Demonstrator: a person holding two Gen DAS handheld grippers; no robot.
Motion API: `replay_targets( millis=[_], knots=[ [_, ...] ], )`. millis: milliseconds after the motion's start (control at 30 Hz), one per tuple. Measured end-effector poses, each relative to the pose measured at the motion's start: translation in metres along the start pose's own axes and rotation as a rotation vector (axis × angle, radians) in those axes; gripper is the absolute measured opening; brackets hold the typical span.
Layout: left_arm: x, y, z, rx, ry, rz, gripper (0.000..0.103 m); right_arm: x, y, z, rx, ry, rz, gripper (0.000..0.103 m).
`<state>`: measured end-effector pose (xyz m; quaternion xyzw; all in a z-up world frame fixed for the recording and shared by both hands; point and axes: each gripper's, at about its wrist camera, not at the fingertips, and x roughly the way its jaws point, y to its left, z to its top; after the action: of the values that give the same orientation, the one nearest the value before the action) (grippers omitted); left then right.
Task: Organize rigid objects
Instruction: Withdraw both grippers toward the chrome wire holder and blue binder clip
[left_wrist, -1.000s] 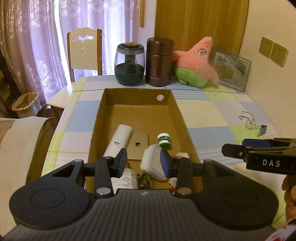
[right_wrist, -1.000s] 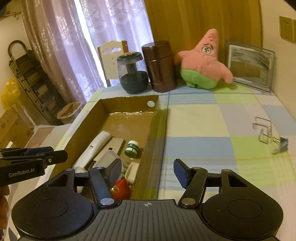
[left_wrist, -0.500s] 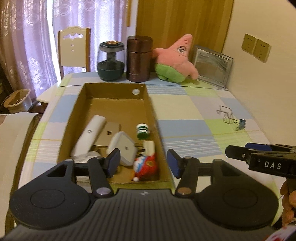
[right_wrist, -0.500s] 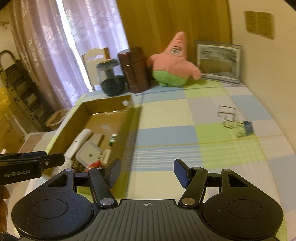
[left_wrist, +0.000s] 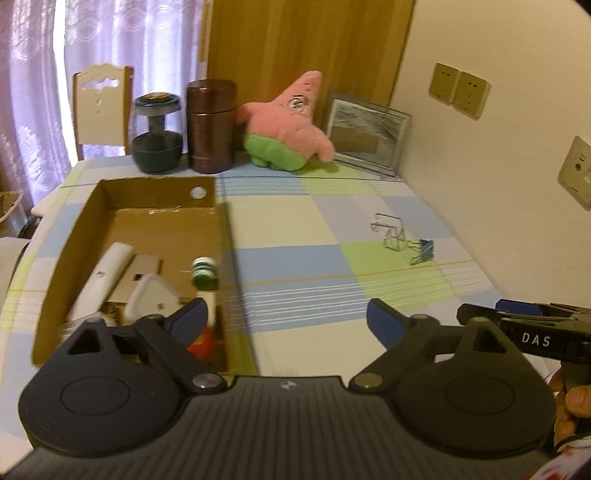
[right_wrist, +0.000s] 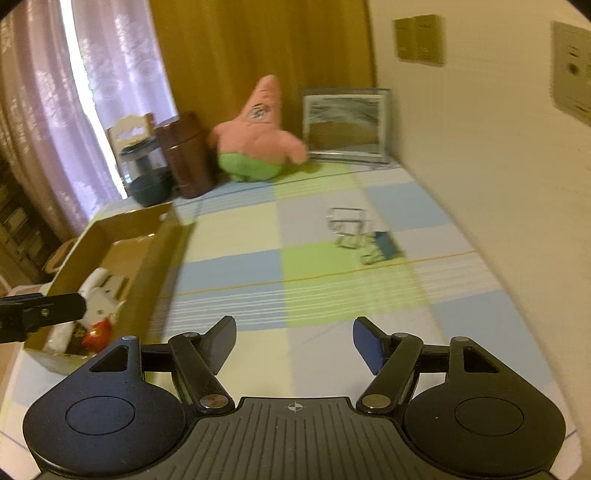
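Observation:
A brown cardboard box (left_wrist: 225, 236) lies on the checked tablecloth and holds a white remote (left_wrist: 107, 275), a white square charger (left_wrist: 153, 297), a green-capped bottle (left_wrist: 204, 273) and a red toy (left_wrist: 202, 341). The box also shows in the right wrist view (right_wrist: 155, 251). A clear wire stand (left_wrist: 389, 230) and a blue binder clip (left_wrist: 423, 251) lie on the cloth to the right; the right wrist view shows them blurred (right_wrist: 349, 229). My left gripper (left_wrist: 286, 319) is open and empty beside the box's right wall. My right gripper (right_wrist: 294, 339) is open and empty over bare cloth.
At the table's back stand a dark glass jar (left_wrist: 157, 138), a brown canister (left_wrist: 210, 127), a pink star plush (left_wrist: 290, 125) and a framed picture (left_wrist: 367, 134). A wall with sockets runs along the right. A chair (left_wrist: 101, 107) stands behind the table.
My left gripper opened wide and swung right, out from over the box to the cloth beside it. My right gripper moved right and forward, nearer the wire stand and clip.

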<state>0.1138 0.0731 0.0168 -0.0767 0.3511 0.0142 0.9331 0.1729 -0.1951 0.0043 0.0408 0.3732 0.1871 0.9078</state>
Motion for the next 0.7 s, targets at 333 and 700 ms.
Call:
replay_targets(
  millis=[333, 700],
  knots=[
    [0.032, -0.042, 0.016, 0.059, 0.011, -0.048, 0.093, 0.003, -0.055, 0.012, 0.042, -0.021, -0.059, 0.068],
    [0.08, -0.069, 0.033, 0.106, 0.022, -0.047, 0.093, 0.039, -0.095, 0.029, 0.028, -0.054, -0.082, 0.068]
  ],
)
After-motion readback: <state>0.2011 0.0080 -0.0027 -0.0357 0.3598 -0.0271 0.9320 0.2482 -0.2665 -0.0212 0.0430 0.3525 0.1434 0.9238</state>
